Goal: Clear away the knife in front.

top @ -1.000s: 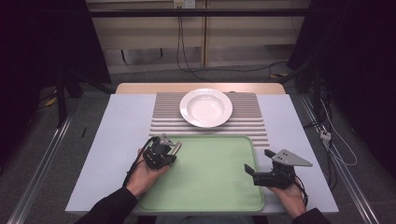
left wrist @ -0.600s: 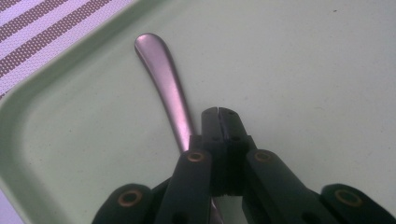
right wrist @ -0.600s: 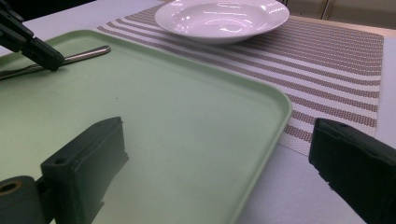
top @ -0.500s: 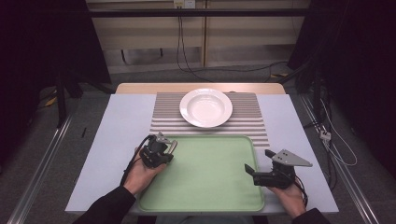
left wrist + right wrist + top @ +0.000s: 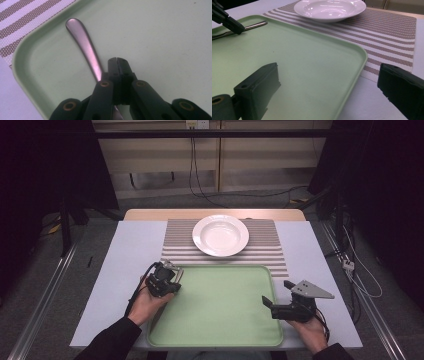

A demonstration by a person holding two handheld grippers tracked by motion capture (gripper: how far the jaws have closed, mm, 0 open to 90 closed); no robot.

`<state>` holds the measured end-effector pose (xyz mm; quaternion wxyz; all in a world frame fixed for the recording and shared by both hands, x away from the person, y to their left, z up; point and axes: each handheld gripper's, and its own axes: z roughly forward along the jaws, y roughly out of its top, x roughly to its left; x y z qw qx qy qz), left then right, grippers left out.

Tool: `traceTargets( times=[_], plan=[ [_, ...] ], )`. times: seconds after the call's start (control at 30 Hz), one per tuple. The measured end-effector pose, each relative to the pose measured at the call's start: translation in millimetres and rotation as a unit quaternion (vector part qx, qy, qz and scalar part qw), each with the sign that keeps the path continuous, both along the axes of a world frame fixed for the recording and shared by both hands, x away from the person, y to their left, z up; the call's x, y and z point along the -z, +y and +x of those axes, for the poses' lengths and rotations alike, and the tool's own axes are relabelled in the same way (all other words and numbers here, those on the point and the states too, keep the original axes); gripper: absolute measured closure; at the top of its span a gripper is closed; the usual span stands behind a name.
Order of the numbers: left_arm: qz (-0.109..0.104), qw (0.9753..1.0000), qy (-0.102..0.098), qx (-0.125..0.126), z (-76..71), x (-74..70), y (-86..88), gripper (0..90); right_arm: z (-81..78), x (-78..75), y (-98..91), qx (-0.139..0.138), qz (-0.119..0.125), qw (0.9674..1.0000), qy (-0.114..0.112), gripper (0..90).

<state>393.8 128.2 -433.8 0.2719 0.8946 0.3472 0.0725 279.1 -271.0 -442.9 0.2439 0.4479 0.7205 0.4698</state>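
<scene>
Two grippers: both over a pale green rounded plastic tray (image 5: 220, 320), one at each side edge
Left gripper (image 5: 117, 60): jaws pressed together, tips just above the tray floor, nothing between the tips; in the high view (image 5: 165, 281) it sits at the tray's far left corner
Silver metal utensil handle (image 5: 85, 45): lies flat in the tray near its rounded corner, runs under the left gripper's left jaw; whether it is pinched, cannot tell
Right gripper (image 5: 329, 82): jaws wide apart, empty, straddling the tray's right rim
White round ceramic plate (image 5: 220, 235): empty, on a brown-and-white striped placemat (image 5: 270, 251) beyond the tray
Surface: pale lilac-grey tabletop (image 5: 125, 260)
</scene>
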Motion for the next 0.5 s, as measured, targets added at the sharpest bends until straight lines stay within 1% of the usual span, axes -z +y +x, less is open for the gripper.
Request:
traceTargets(
  times=[0.2, 0.33, 0.4, 0.5],
  plan=[
    [0.007, 0.9999, -0.001, -0.008, 0.4, -0.8, 6.5, 90.0, 0.1, 0.2, 0.0, -0.001, 0.000, 1.0000, 0.000, 3.6],
    [0.005, 1.0000, 0.000, -0.008, -0.3, -0.6, 10.8, 90.0, 0.7, 0.5, -0.2, -0.001, -0.002, 1.0000, 0.000, 3.6],
    [0.001, 0.9999, 0.002, -0.012, -0.8, -0.4, 12.4, 90.0, 0.5, 0.3, 0.0, 0.001, -0.001, 1.0000, 0.000, 3.7],
    [0.002, 0.9999, -0.001, -0.014, -2.2, -0.4, 14.7, 90.0, 0.2, 0.3, -0.1, 0.001, -0.001, 1.0000, 0.000, 3.6]
  ],
)
